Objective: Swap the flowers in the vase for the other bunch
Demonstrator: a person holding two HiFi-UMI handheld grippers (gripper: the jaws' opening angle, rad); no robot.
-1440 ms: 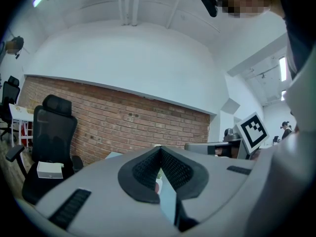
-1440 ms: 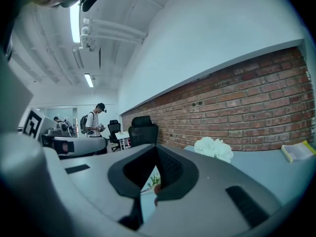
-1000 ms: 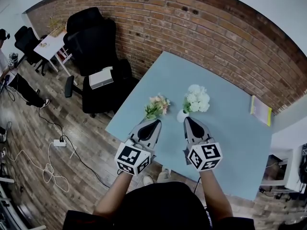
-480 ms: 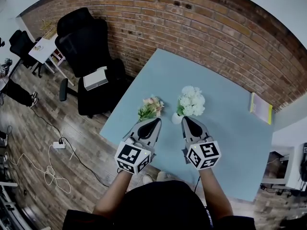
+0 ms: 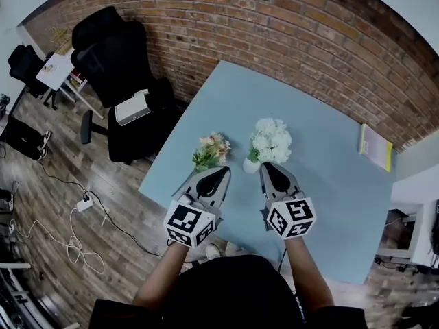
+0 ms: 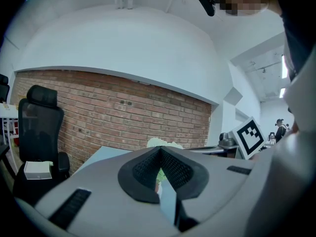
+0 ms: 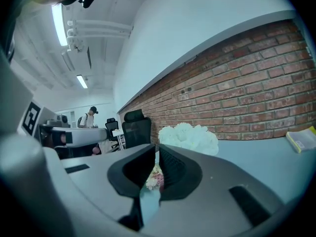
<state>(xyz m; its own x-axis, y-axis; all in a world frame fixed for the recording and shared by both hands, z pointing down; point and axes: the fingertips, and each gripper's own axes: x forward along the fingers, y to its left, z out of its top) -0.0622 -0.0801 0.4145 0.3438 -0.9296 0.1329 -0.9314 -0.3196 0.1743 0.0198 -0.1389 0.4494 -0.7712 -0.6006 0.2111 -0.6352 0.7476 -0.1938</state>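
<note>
Head view: left tool (image 5: 222,171) and right tool (image 5: 266,165), both pinched shut and empty, hover near fluffy white flowers (image 5: 271,140) in a half-hidden round vase (image 5: 250,165), a pink bunch (image 5: 211,151) lying beside it on the smooth blue bench (image 5: 329,184).

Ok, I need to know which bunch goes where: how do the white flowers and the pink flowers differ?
The white flowers are all white; the pink flowers mix pink with green leaves. The white flowers form the bigger, rounder bunch; the pink flowers are smaller. The white flowers stand in a small vase; the pink flowers lie loose on the table. Both are on the same blue table.
</note>
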